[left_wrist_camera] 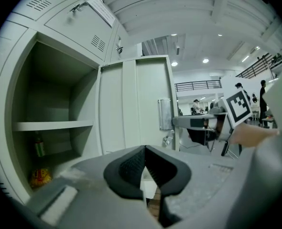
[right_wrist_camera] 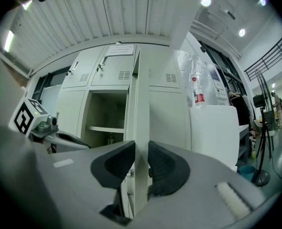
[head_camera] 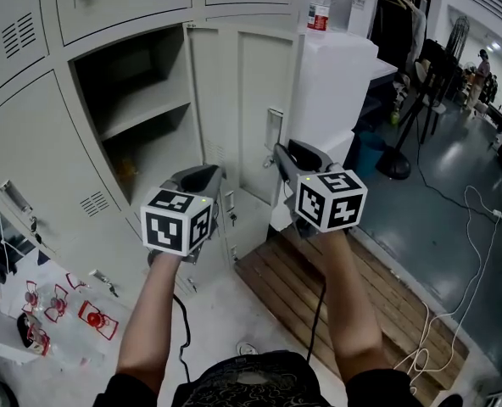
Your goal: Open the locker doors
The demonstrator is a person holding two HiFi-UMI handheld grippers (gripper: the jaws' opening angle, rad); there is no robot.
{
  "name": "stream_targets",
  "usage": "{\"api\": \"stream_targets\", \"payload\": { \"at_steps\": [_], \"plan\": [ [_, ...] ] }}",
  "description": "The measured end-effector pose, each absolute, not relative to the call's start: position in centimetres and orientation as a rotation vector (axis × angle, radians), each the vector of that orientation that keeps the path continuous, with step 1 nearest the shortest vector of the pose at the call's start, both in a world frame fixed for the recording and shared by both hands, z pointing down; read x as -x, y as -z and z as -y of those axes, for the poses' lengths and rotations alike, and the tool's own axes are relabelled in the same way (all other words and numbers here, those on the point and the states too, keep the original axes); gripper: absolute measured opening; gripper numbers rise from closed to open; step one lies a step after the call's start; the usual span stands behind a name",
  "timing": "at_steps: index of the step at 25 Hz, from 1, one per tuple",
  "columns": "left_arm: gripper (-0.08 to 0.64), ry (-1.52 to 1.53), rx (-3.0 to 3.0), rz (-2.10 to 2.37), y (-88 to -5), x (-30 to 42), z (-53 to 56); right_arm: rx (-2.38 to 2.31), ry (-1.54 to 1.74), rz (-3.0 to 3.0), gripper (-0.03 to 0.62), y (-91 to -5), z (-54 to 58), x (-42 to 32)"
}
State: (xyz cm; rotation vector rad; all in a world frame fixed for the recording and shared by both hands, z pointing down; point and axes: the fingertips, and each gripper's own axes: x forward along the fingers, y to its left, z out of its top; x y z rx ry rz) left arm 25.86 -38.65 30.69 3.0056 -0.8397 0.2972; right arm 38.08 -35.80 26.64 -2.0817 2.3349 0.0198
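While the right gripper (right_wrist_camera: pixel 141 162) pinches the free edge of the open locker door (head_camera: pixel 253 108), both pads pressed on the sheet metal, the left gripper (left_wrist_camera: pixel 145 162) hangs just left of that door, its jaws pressed together on nothing. The door stands swung out to the right of its locker (head_camera: pixel 141 83), so the shelf (head_camera: pixel 145 115) shows (a few small things sit low inside, too dim to name). This step looks nearly finished, with one door wide open. The doors to the left of it, above it and below it are shut. Next, I judge, the right gripper should release the edge, and one gripper should go for the handle of the closed door (head_camera: pixel 47 159) left of the open one.
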Motion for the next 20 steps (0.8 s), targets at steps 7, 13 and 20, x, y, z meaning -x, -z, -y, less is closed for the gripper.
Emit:
{"api": "stream_targets", "payload": {
  "at_steps": [7,13,20],
  "plan": [
    [0.002,-0.304,-3.004,0.856,-30.4,-24.7,38.2,2.185,-0.064,-2.291,0.098,-26.3,35.4,-38.3],
    [0.001,-0.296,-2.992,0.886,-30.2,-23.0,37.6,2.185,-0.109,-2.279,0.1,-24.9,34.0,-37.1],
    [0.002,-0.27,-2.959,0.958,-29.6,-19.3,36.7,2.127,-0.098,-2.333,0.1,-24.8,32.7,-33.5]
  ]
}}
